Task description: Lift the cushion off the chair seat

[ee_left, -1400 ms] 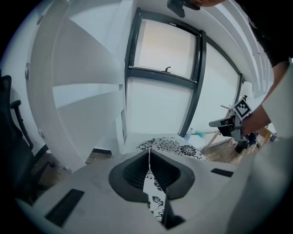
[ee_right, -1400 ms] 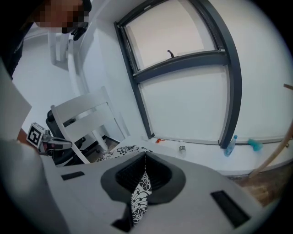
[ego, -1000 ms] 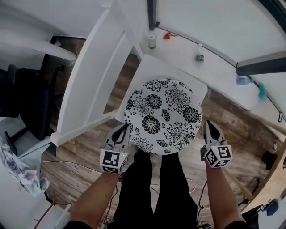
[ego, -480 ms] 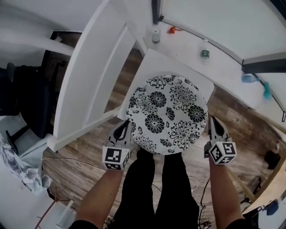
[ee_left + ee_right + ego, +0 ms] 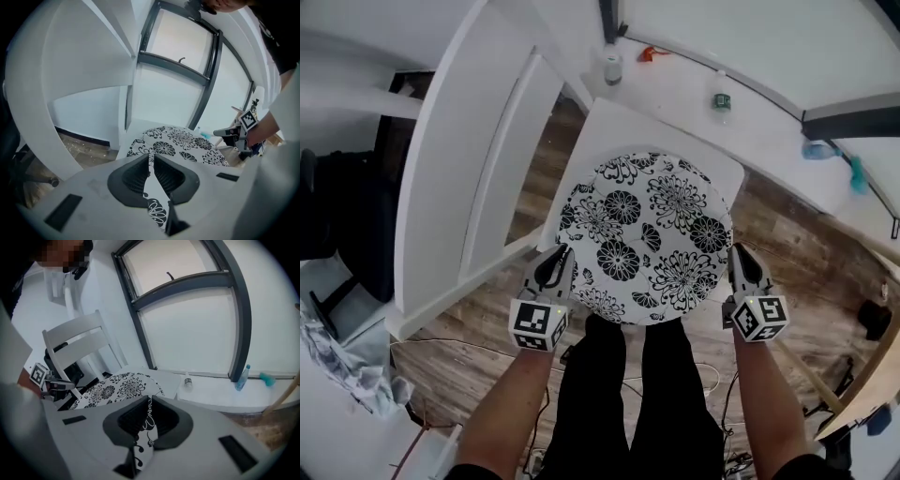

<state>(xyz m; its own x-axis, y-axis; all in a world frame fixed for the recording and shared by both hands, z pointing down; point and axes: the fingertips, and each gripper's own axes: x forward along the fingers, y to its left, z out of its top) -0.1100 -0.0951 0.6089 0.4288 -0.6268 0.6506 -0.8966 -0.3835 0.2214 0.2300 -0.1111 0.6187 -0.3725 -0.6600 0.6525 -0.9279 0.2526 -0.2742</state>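
— What sort of room is this?

— A wooden floor (image 5: 787, 262) of brown planks, and a large pale window (image 5: 187, 329) in a dark frame with a white ledge (image 5: 769, 141) under it. A black office chair (image 5: 347, 206) stands off to the left.

— And the chair in the middle?

— It's white, with a slatted chair back (image 5: 441, 187) and a square chair seat (image 5: 614, 131). The round cushion (image 5: 642, 234), white with black flowers, lies over the seat and covers most of it, so only the far corners show. I cannot tell whether it rests on the seat or hangs just clear of it.

— Anything on the ledge?

— Three bottles, well apart: a pale bottle (image 5: 612, 66), a green-labelled bottle (image 5: 722, 101) and a blue bottle (image 5: 818, 148).

— Any writing?

— The green label is too small to read. The marker cube (image 5: 534, 323) on each gripper carries only black-and-white square patterns.

— How are the grippers set?

— The left gripper (image 5: 555, 262) is at the cushion's left rim. Its jaws are almost together, and the ribbed pads pinch the printed fabric edge. The right gripper (image 5: 739, 255) is at the opposite rim, with its jaws just as narrow and clamped on the edge there. The person's black trousers (image 5: 628, 394) stand at the near rim, between the two.
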